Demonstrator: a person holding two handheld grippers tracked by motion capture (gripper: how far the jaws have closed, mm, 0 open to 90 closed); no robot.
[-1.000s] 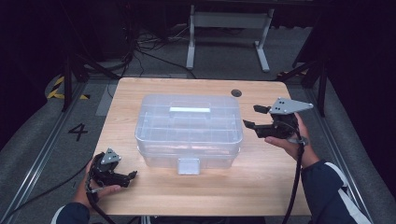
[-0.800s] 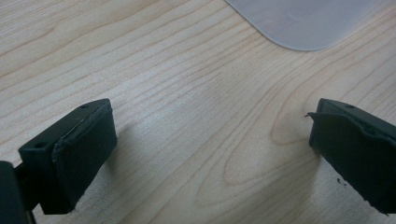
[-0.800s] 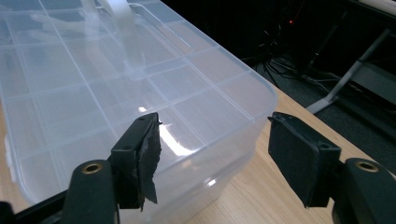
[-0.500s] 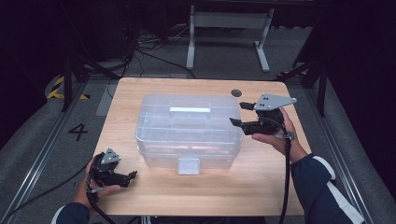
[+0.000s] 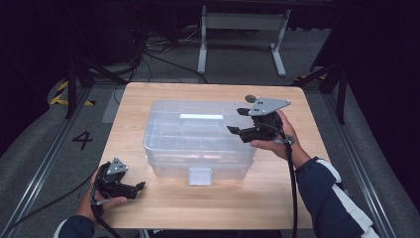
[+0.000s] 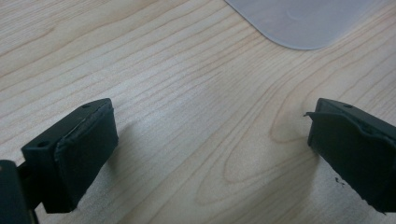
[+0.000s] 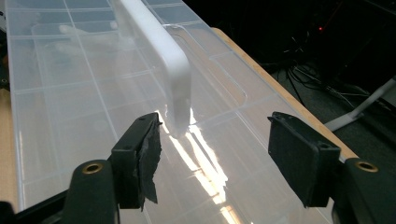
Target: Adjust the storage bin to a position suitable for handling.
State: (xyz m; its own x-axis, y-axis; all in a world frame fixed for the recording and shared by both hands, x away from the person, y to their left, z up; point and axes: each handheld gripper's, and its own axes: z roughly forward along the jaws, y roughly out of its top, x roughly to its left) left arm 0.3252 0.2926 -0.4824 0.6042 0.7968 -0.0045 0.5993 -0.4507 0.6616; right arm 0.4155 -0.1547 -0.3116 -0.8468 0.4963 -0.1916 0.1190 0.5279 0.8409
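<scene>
Right gripper (image 5: 236, 120) hovers over the right end of a clear plastic box (image 5: 198, 139), jaws spread wide and holding nothing. In the right gripper view, the box's white handle (image 7: 159, 51) lies on the lid just ahead of the jaws, running away from them. Left gripper (image 5: 134, 187) sits low over the near left corner of the bench (image 5: 228, 203), held in the person's left hand (image 5: 106, 201), well apart from the box. Its jaws are likewise wide open and empty, with bare wood between them. The box stands at the middle of the bench, lid closed, a white latch (image 5: 199, 175) on its near side.
</scene>
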